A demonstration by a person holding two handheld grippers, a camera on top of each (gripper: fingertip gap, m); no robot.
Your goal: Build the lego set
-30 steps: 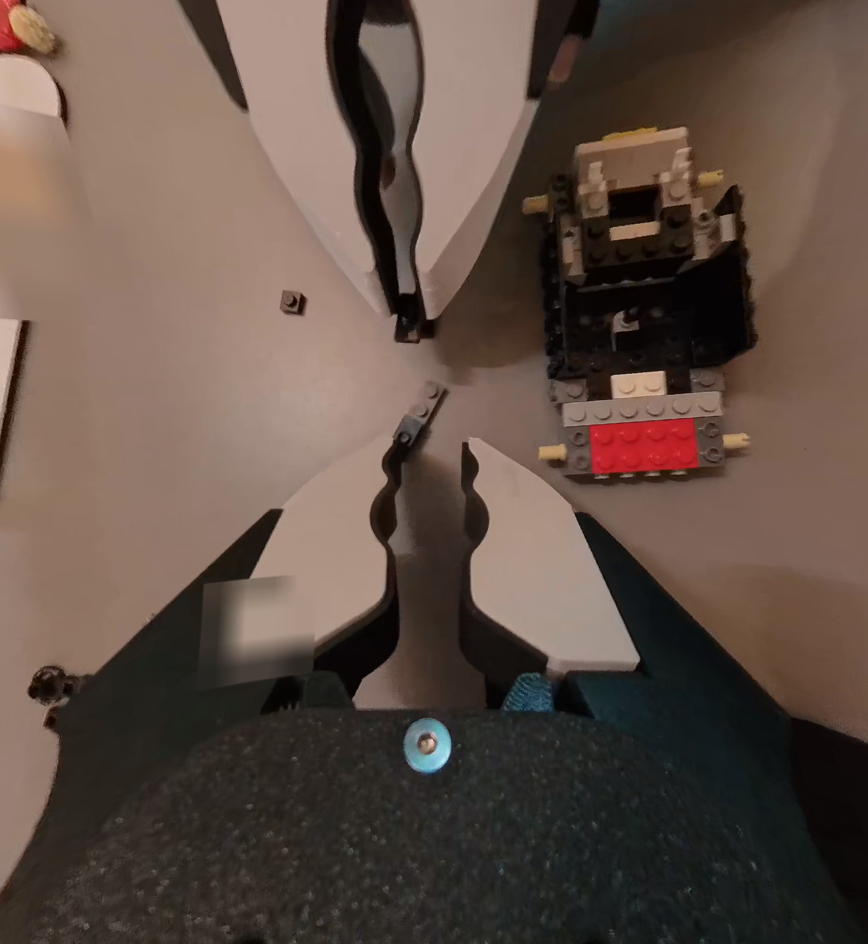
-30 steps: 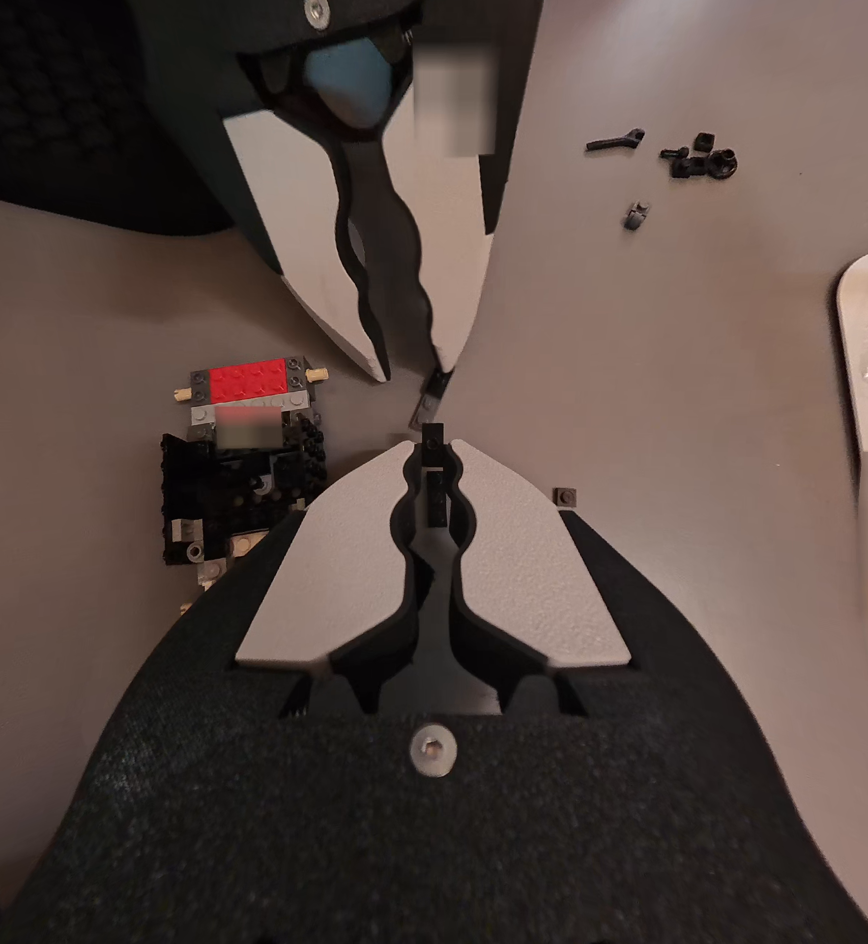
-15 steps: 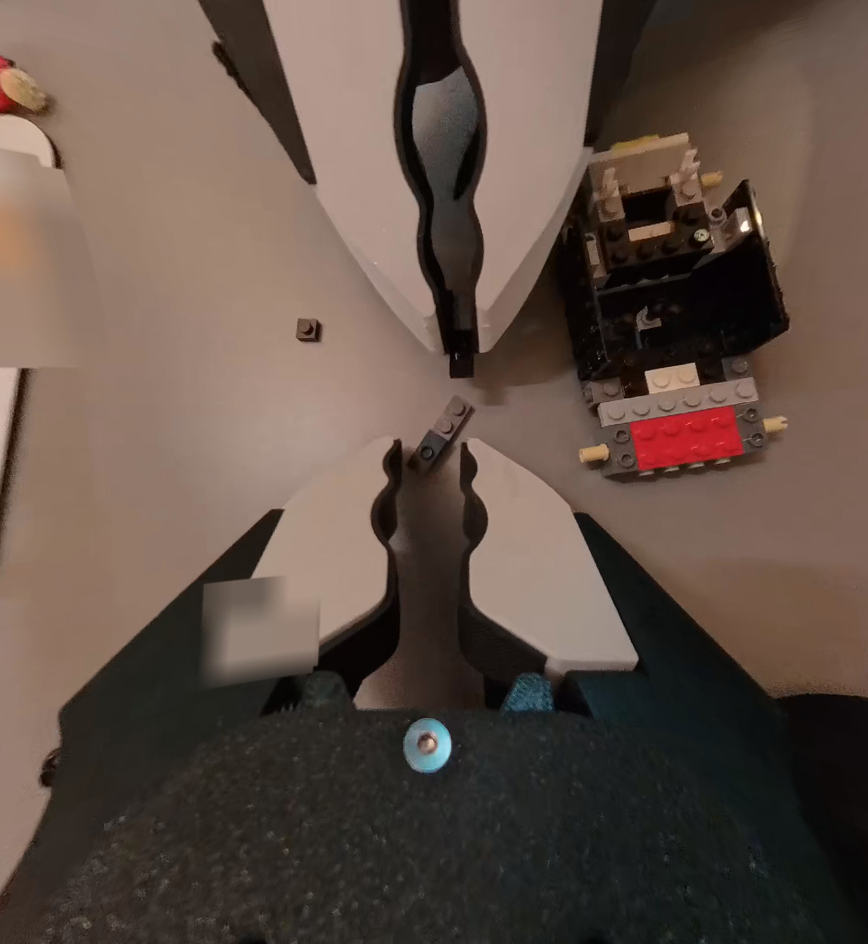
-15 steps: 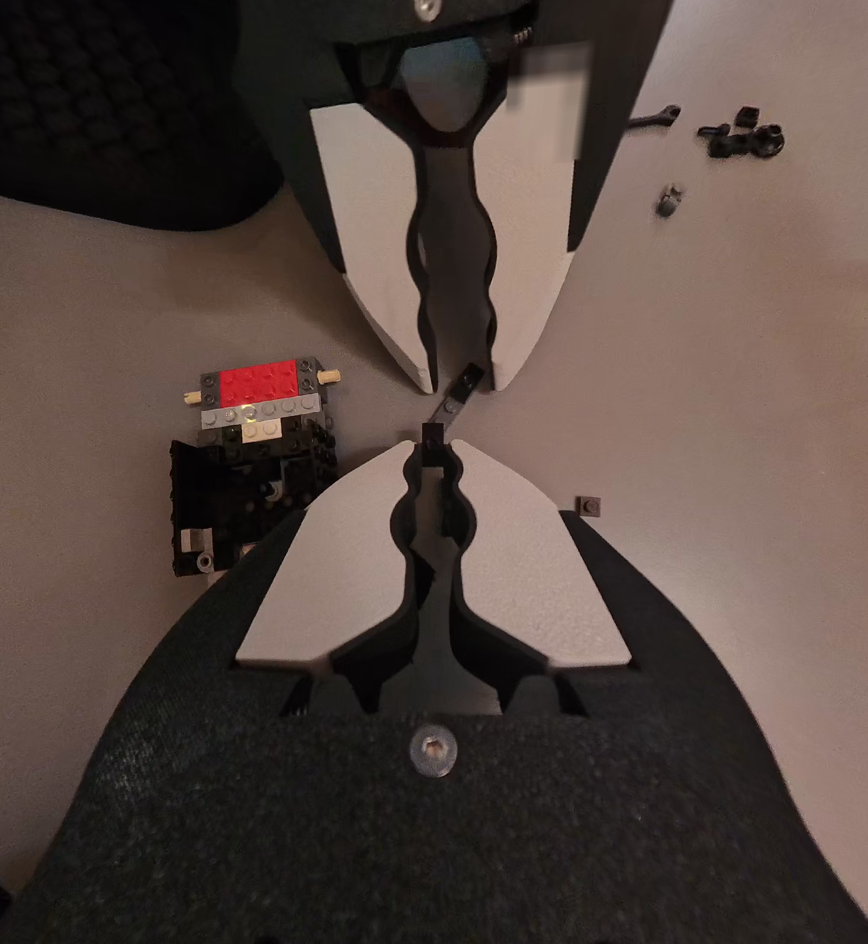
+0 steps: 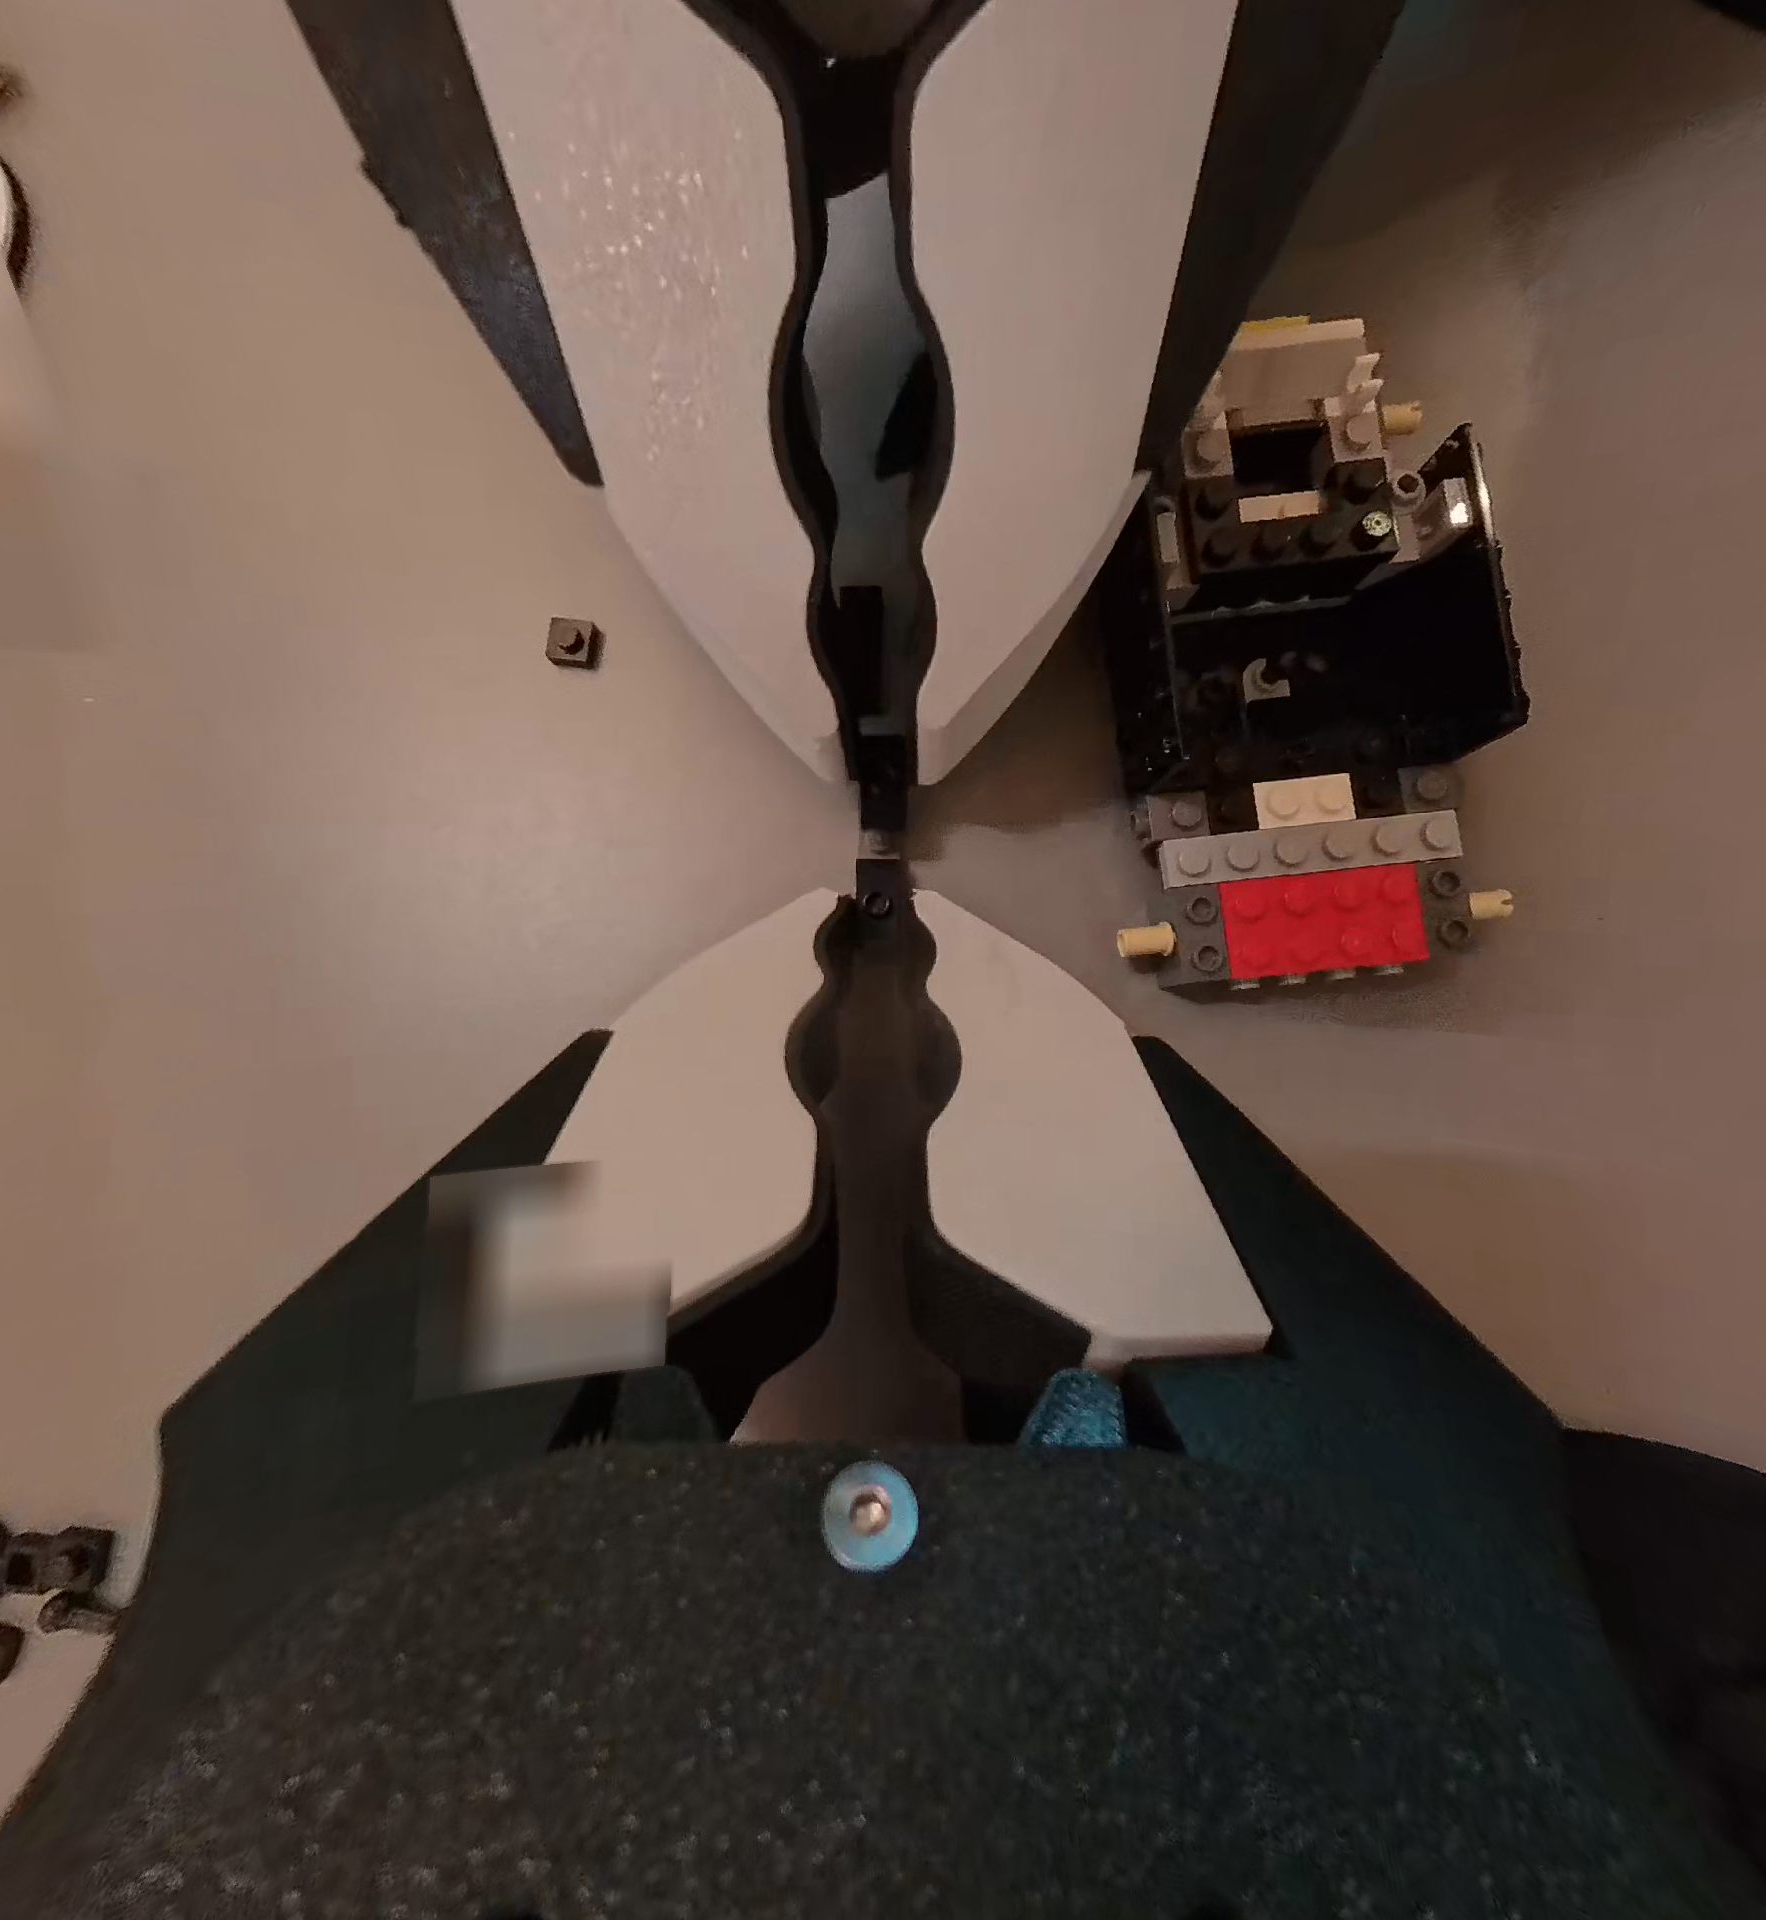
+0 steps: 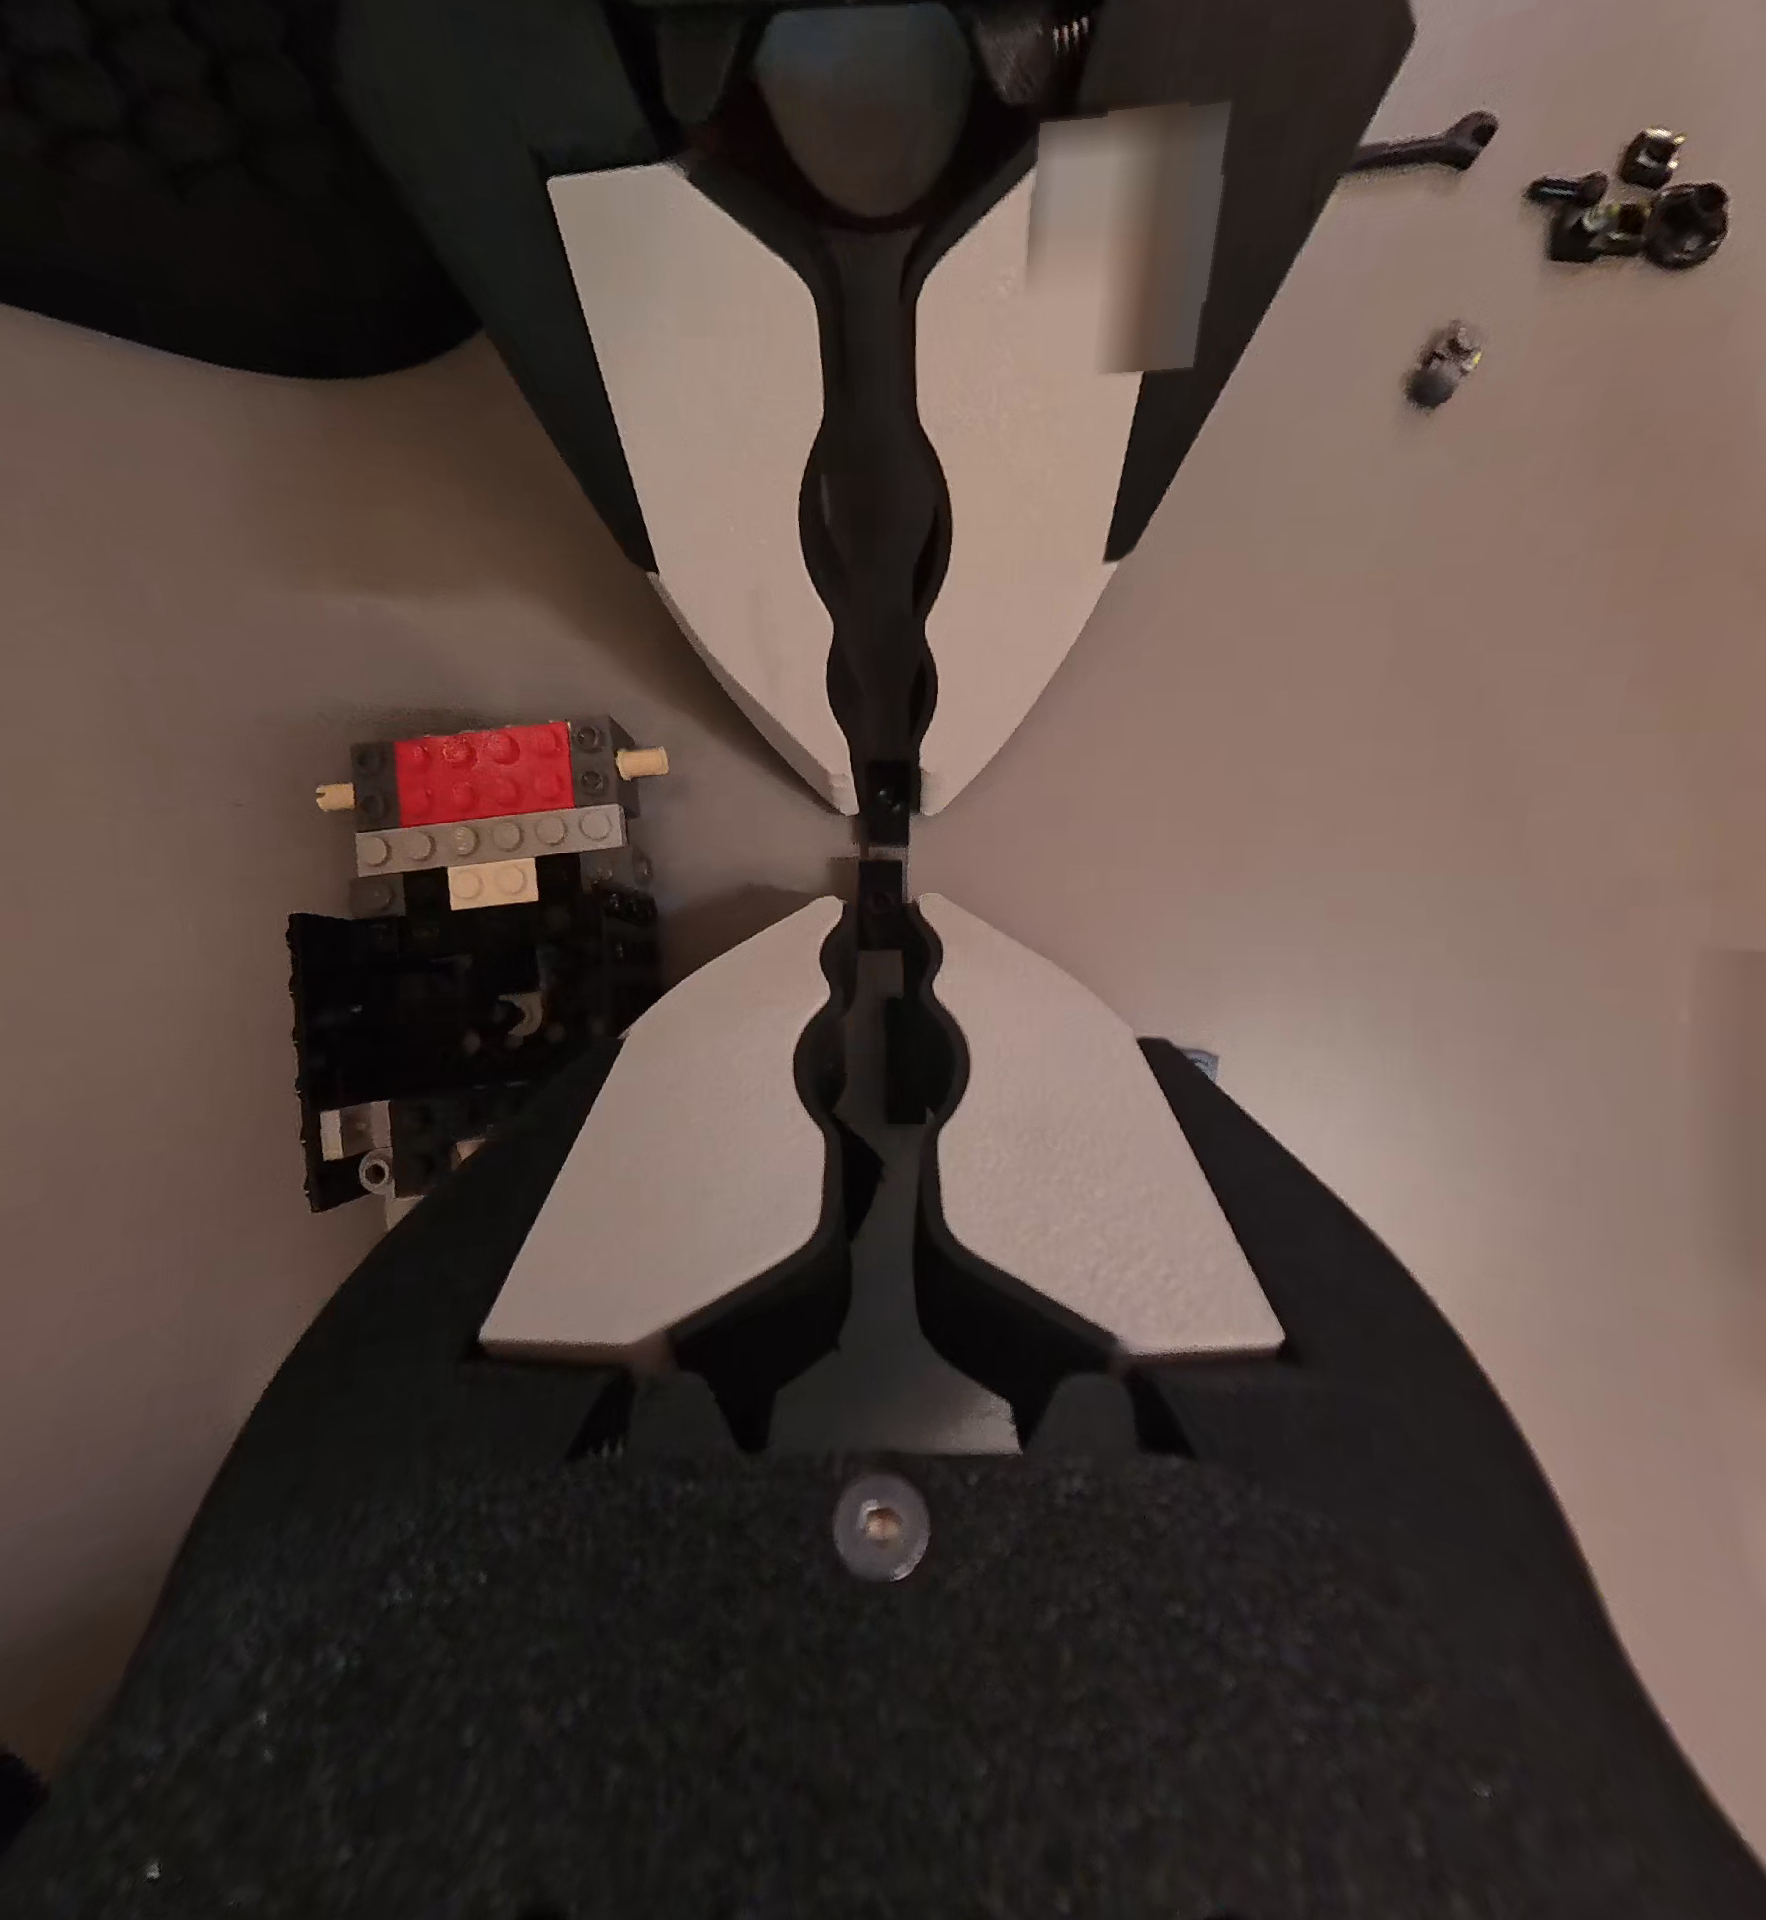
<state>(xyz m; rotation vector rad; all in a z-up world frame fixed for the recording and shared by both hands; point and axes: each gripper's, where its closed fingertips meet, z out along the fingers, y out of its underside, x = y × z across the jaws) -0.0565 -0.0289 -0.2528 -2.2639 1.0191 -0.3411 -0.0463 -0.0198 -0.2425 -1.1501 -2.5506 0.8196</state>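
The table, a plain grey-beige top under dim warm light, filled both views, and little of the room beyond it showed; a dark textured mass lay at its far edge in the right wrist view, cut off by the frame and too dark to identify. The two grippers met tip to tip above the table. The left gripper had its jaws drawn close on a small dark plate, only the end of which poked out between the tips. The right gripper was likewise clamped on a black piece, most of it buried in the shadowed slot between the fingers, so its full shape was hard to make out. Where the two pieces met, the gap was tiny and blurred, and whether they touched could not be told. The partly built lego model, black with grey plates, a red brick and tan axle pins, sat on the table just beside the tips; in the right wrist view its near end was hidden behind the gripper body. A cluster of small black parts lay well apart, a lone dark stud nearer. Blurred pale shapes at the left edge stayed unreadable.
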